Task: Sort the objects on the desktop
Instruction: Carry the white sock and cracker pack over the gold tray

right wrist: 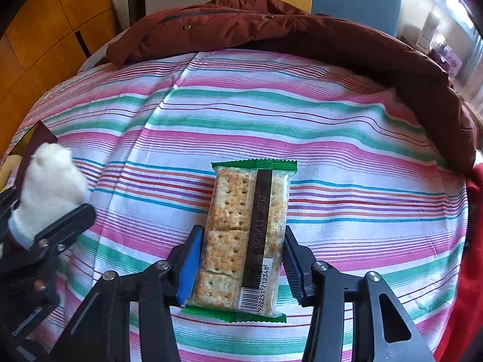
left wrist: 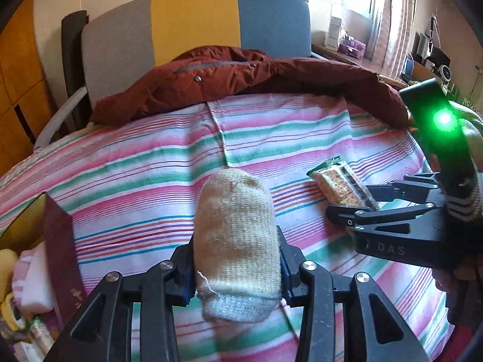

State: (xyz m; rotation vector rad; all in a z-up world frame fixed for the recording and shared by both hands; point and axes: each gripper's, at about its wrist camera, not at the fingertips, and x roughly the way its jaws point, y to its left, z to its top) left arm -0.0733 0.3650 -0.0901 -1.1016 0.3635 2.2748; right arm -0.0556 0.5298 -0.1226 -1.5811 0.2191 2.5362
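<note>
Striped cloth [right wrist: 347,138] below, left tool [left wrist: 237,267] clamps the sock [left wrist: 237,241]; right tool [right wrist: 241,265], jaws flanking the cracker pack [right wrist: 241,241], should squeeze gently.

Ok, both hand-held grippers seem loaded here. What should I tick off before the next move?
1. Left hand-held gripper shut on the sock: ok.
2. Right hand-held gripper closed firmly on the cracker packet: cannot tell; fingers flank it.
3. Packet lifted off the striped cloth: cannot tell.
4. Box at left within reach for the sock: ok.
5. Grippers apart from each other: ok.
</note>
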